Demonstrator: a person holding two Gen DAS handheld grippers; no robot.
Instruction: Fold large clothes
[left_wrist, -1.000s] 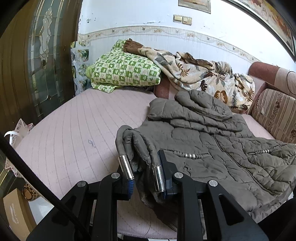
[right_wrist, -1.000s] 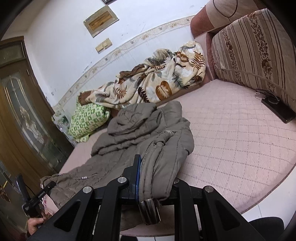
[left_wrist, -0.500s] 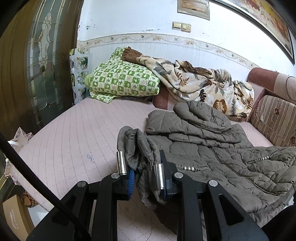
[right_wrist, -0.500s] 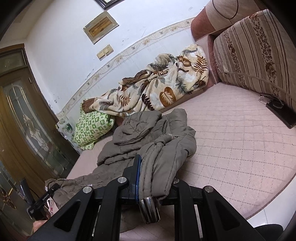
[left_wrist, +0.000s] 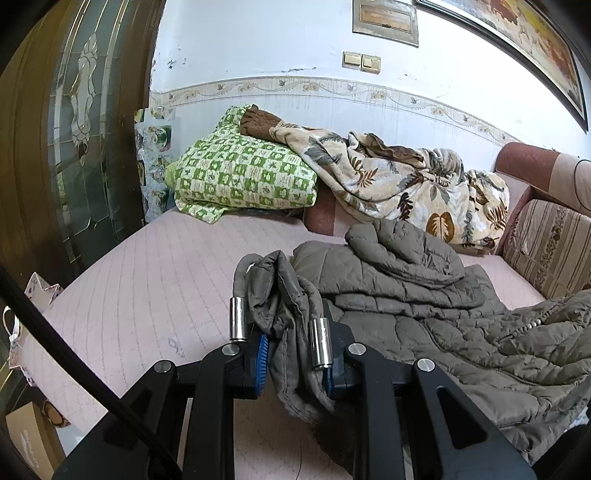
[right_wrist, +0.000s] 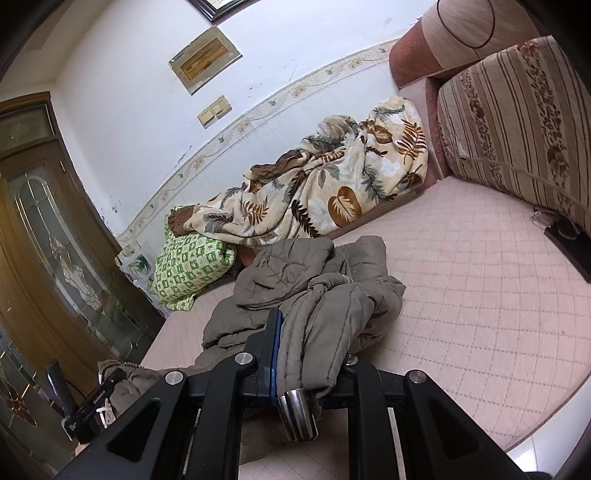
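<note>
Left gripper (left_wrist: 291, 354) pinched bunched edge of grey quilted jacket (left_wrist: 417, 295), fabric drooping at 6 o'clock. Right gripper (right_wrist: 308, 373) clamped thick fold of same jacket. Jacket lay on pink mattress (left_wrist: 147, 288), spreading toward 3 o'clock in left view. Beyond, 12 o'clock: green checked pillow (left_wrist: 240, 173), leaf-print blanket (left_wrist: 399, 184) against wall.
</note>
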